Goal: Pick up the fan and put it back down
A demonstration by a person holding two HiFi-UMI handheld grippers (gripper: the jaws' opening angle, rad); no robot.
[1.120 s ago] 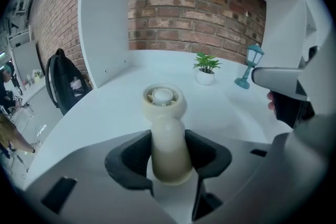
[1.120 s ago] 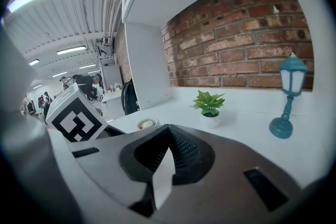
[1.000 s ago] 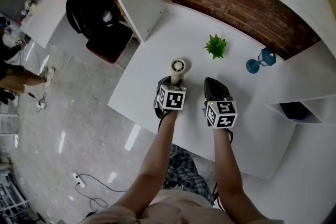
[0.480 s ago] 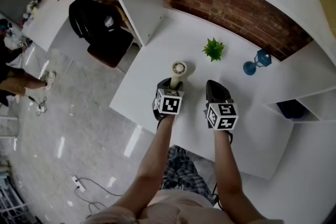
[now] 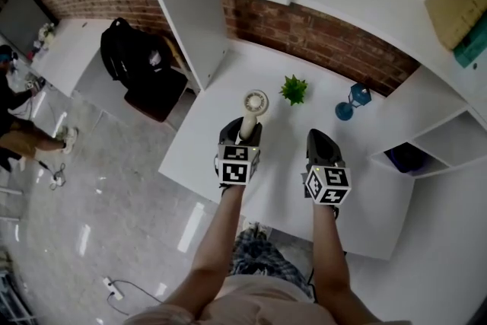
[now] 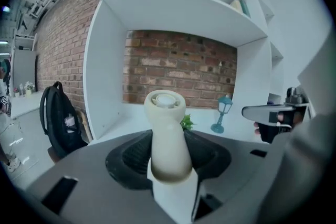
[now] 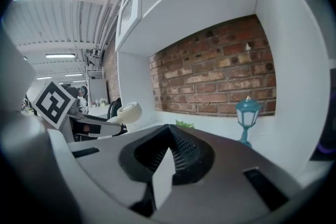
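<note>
Seen from the head camera, a person stood at a white counter (image 5: 199,142) with a gripper in each hand. The left gripper (image 5: 243,135) held a small cream fan (image 5: 256,103) by its handle, with the round head pointing away from the person. The head sat just to the left of a little green plant (image 5: 293,90) near the back of the counter. In the left gripper view the fingers (image 6: 128,155) were clamped on either side of the fan's tapered handle (image 6: 167,134), and the head stood up beyond them. The fan looked to be off the counter, though no view showed the gap plainly.

To the right of the plant and nearer the person, the right gripper (image 5: 318,141) hovered with its fingers (image 7: 184,155) together and nothing between them. A small blue lamp (image 5: 351,100) stood just right of the plant. A black backpack (image 5: 137,49) rested well to the left of the plant, beyond the counter's edge.

The fan seemed light, stiff and made of smooth plastic. Its handle widened towards the bottom, so it could probably slide in a loose grip. The handle was likely the best place to hold it, well below the head, where the fingers already sat. The head probably made the fan top-heavy, so it could tip when set down unless lowered level.
</note>
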